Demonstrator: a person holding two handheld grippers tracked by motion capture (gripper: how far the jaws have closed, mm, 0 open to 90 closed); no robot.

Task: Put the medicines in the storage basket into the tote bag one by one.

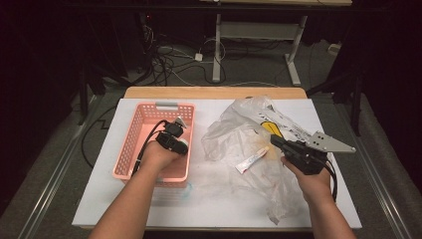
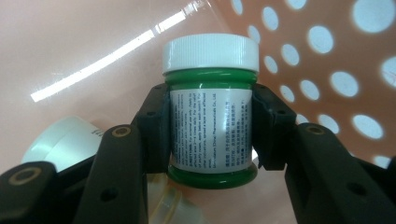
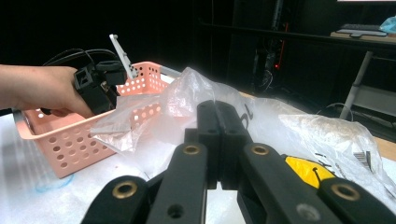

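Table (image 1: 99, 199): white sheet over it, wooden strip at the far edge, dark floor and cables beyond.

Bag (image 1: 239, 132): clear crumpled plastic, spread over the right half, printed yellow-and-black patch toward its far right. A small sachet (image 1: 251, 160) lies on the bag near its middle, just left of the right gripper.

Basket (image 1: 130, 144): pink, perforated, left of centre, long axis running near to far.

Left gripper (image 2: 211, 128): down inside the basket, jaws clamped on a jar (image 2: 210, 107) from both sides, pads on the label. Jar is green, white screw lid, upright between the jaws, close to the basket's perforated wall. A white-lidded item (image 2: 65, 140) already lies on the basket floor to the left of the jar.

Right gripper (image 1: 278, 142): over the bag, jaws pressed fully together, nothing between them.

Progress, judged: unpacking bag into basket, partly done. At least one item is in, the jar is about to be released, the sachet is left.

Room: the basket walls hem in the left gripper, so up is its way out. The right gripper has open table near it, loose bag folds far and left
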